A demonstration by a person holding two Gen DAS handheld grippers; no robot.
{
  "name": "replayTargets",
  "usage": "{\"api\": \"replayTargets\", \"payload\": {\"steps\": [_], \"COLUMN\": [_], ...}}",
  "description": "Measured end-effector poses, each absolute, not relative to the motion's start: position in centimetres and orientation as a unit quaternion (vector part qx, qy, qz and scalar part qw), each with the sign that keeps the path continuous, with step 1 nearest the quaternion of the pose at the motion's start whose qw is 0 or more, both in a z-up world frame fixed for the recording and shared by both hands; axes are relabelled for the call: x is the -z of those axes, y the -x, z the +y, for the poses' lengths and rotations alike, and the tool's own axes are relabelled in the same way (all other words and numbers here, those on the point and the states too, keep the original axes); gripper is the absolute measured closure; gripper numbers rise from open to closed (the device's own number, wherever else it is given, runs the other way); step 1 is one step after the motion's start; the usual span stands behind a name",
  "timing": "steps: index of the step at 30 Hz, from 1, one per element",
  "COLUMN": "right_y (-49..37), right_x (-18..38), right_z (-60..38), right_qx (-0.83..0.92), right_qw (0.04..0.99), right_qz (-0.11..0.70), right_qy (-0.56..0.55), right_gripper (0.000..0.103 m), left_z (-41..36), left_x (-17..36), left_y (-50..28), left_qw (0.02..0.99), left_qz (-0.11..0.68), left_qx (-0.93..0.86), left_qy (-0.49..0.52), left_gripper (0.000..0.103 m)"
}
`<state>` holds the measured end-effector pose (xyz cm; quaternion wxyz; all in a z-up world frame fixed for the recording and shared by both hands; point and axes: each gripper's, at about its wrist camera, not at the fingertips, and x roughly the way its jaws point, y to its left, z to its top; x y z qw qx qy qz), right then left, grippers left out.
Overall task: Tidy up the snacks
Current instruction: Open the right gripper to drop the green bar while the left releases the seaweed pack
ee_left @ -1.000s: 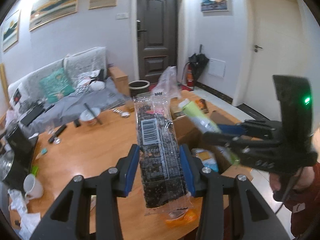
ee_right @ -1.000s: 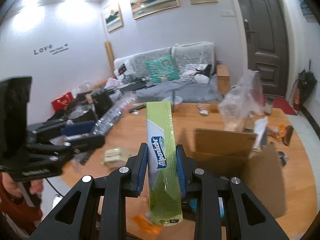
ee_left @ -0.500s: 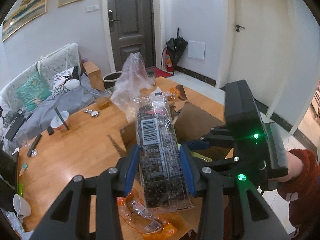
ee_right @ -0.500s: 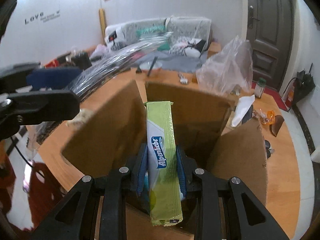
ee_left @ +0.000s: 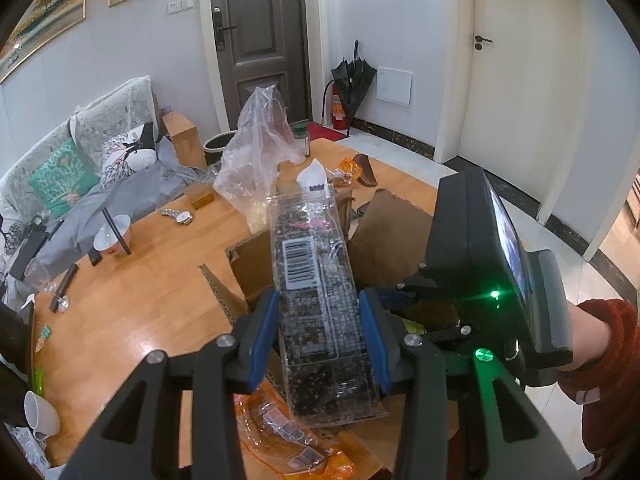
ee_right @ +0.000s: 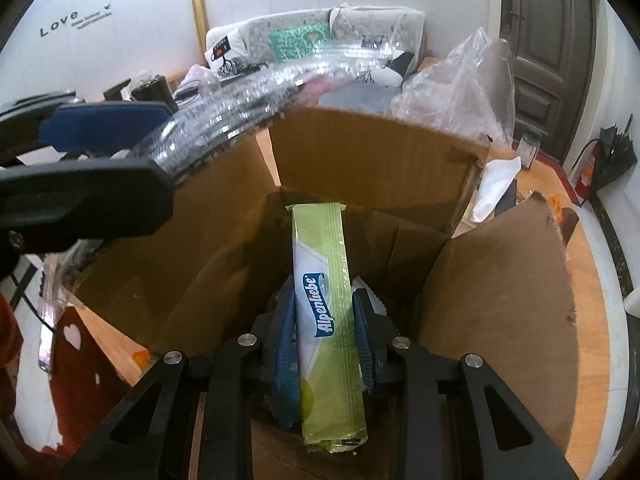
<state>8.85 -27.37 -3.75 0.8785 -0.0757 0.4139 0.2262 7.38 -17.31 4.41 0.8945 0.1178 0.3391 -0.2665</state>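
Within a second my right gripper [ee_right: 325,334] had dropped from above the table into the open brown cardboard box [ee_right: 372,152], jaws clamped on the green Alpenliebe candy stick [ee_right: 326,308], while my left gripper [ee_left: 318,338], pinching the clear-wrapped dark seed bar [ee_left: 316,300], swung over the box, so both snacks were nearly stowed.

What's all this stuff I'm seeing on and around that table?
Open brown cardboard box: one, on the table.
Green Alpenliebe candy pack: one, in the right gripper, inside the box.
Clear pack of dark seeded snack: one, in the left gripper, above the box.
Orange wrapper: one, table's near edge.
Crumpled clear plastic bag: one, behind the box.
White bowl: one, table's left.
Wooden table: one, orange-brown.
Left gripper: black, blue pads.
Right gripper: black, blue pads.
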Motion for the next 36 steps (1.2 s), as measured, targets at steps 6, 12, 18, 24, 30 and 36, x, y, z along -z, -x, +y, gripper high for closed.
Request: {"api": "replayTargets", "payload": {"steps": [6, 12, 18, 24, 30, 36], "right_y": [-9.1, -8.5, -7.3, -5.2, -3.2, -2.2], "right_x": [4.0, 3.6, 2.3, 0.3, -0.3, -0.5], "right_z": [-27.5, -27.5, -27.9, -29.3, -30.1, -30.4], "right_qx": [-0.227, -0.228, -0.229, -0.21, -0.185, -0.188], "right_qw": [0.876, 0.878, 0.886, 0.9, 0.909, 0.909], "right_qz": [0.419, 0.415, 0.399, 0.374, 0.36, 0.359], "right_qy": [0.075, 0.07, 0.063, 0.073, 0.098, 0.099], "right_gripper": [0.078, 0.072, 0.071, 0.067, 0.067, 0.066], "left_z": [-17.2, -17.1, -17.3, -18.4, -19.7, -20.3], "left_x": [-4.5, -4.6, -4.8, -4.2, -3.0, -1.5], "left_y": [-7.5, -7.4, -7.5, -7.8, -8.3, -8.9], "left_qw": [0.896, 0.897, 0.896, 0.884, 0.876, 0.87], "left_qz": [0.337, 0.336, 0.335, 0.345, 0.357, 0.37], "left_qx": [0.265, 0.263, 0.268, 0.289, 0.293, 0.285], "left_qy": [-0.117, -0.118, -0.119, -0.126, -0.141, -0.157], "left_gripper": [0.065, 0.065, 0.064, 0.064, 0.064, 0.064]}}
